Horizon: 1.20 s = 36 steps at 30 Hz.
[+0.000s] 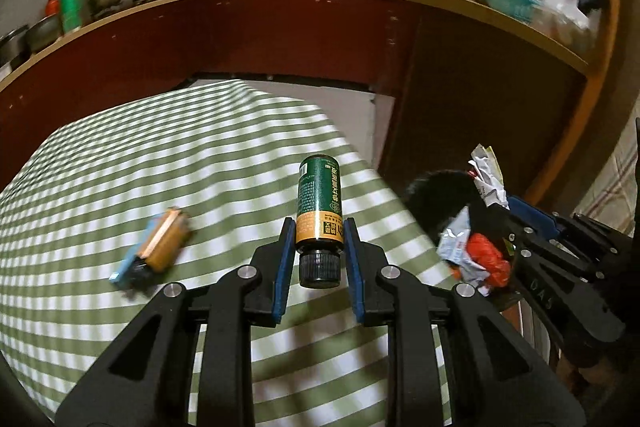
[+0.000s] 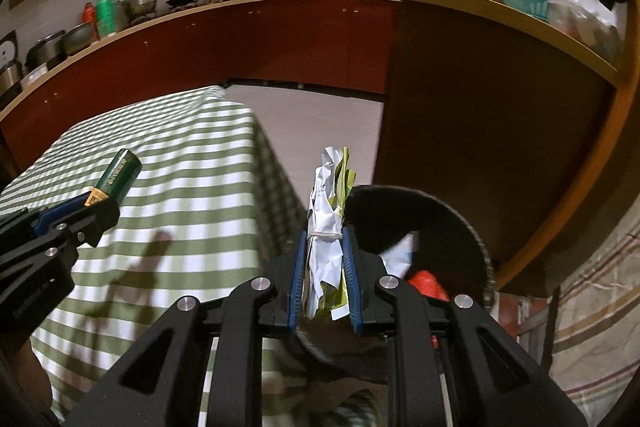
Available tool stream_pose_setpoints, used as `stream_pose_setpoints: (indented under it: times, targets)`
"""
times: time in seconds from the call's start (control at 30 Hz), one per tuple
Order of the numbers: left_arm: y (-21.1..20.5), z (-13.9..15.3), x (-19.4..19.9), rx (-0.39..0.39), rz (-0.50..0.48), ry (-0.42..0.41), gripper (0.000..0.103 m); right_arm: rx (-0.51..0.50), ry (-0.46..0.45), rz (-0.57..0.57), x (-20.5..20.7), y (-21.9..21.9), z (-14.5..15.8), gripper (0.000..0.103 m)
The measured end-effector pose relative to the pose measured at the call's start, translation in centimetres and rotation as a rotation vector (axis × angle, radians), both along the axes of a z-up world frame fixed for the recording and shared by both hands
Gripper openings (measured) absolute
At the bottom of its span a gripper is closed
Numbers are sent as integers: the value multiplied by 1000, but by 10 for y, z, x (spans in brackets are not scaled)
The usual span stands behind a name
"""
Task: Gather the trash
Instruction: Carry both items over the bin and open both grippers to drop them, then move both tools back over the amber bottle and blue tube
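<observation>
Left hand-held gripper (image 1: 319, 227) clamping green bottle (image 1: 320, 201) near cap: rigid, light, slippery. Right hand-held gripper (image 2: 325, 255) pinching crumpled wrapper bundle (image 2: 328, 227): soft, light, compressing.

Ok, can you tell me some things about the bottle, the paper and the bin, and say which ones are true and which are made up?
1. The left tool is holding a green bottle. True.
2. The bottle's black cap points away from the tool. False: the cap points back toward the wrist, and the bottle's base points away.
3. The right tool grips a crumpled paper bundle with a rubber band round it. True.
4. The black bin has nothing in it. False: white and red wrappers already lie inside.
5. A small box lies on the green checked tablecloth. True.
</observation>
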State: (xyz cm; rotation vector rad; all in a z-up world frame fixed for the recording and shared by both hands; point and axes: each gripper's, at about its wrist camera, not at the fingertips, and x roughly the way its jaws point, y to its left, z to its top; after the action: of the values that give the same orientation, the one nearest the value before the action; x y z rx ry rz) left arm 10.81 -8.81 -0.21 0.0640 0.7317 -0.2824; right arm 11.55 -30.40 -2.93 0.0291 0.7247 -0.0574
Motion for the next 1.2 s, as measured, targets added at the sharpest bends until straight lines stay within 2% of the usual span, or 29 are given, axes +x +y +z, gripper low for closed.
stream_pose_setpoints:
  times: [0.3,0.77,0.83,0.9,0.93,1.0,1.2]
  targets:
    - [-58,-13,11,26,-66,8,23,15,13,-62,1,-39,-12,19]
    - [-120,-33,29,80,-119,50,23,68,29,-115,8,-79,-27,19]
    - [-127,-36,33,92,-120,60,26,80,36,-112,11,-82,-31,23]
    - [-132,-39,35,105,-120,70,29,82,37,-122,12,-84,-32,35]
    - [-133,-39,35,108,-119,72,41,84,36,-125,12,-85,-32,36]
    - [-133,-39,36,105,-113,70,49,83,31,-131,11,-87,-31,38]
    - [-126,-33,36,95,-96,61,49,80,22,-138,10,-87,-28,44]
